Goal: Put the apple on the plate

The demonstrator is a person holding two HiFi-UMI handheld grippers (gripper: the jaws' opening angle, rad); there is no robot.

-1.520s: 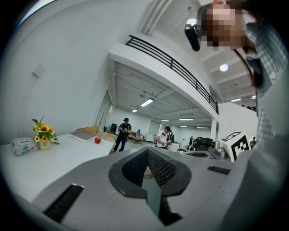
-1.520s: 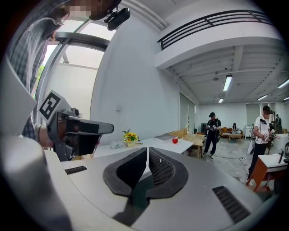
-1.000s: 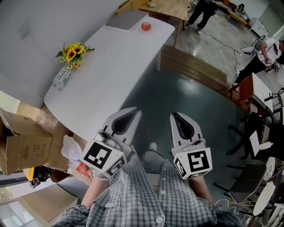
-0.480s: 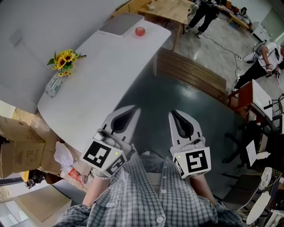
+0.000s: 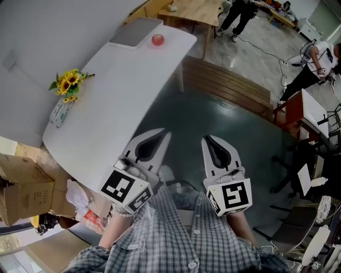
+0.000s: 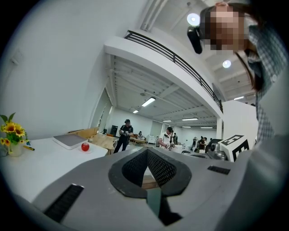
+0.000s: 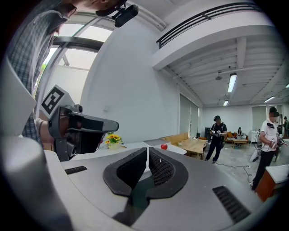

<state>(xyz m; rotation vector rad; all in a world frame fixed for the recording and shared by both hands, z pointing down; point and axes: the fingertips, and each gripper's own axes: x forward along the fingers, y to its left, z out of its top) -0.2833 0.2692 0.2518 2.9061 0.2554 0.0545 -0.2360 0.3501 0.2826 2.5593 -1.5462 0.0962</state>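
Note:
A red apple (image 5: 157, 39) sits at the far end of a long white table (image 5: 117, 96), next to a flat grey slab (image 5: 135, 33). It is small in the left gripper view (image 6: 85, 146) and the right gripper view (image 7: 164, 146). Whether a plate lies under it is too small to tell. My left gripper (image 5: 164, 134) and right gripper (image 5: 205, 139) are held side by side close to my body, over the dark floor and far from the apple. Both are shut, jaw tips meeting, with nothing held (image 6: 147, 151) (image 7: 147, 149).
A vase of sunflowers (image 5: 66, 84) stands on the table's left side. Cardboard boxes (image 5: 24, 186) sit at the lower left. A wooden bench (image 5: 229, 88) lies beyond the table's end, with a wooden table (image 5: 186, 10) behind. People stand at the far right (image 5: 314, 64).
The table, apple and sunflowers have slid left and up in the head view as the view shifted. Both grippers keep their place and stay shut.

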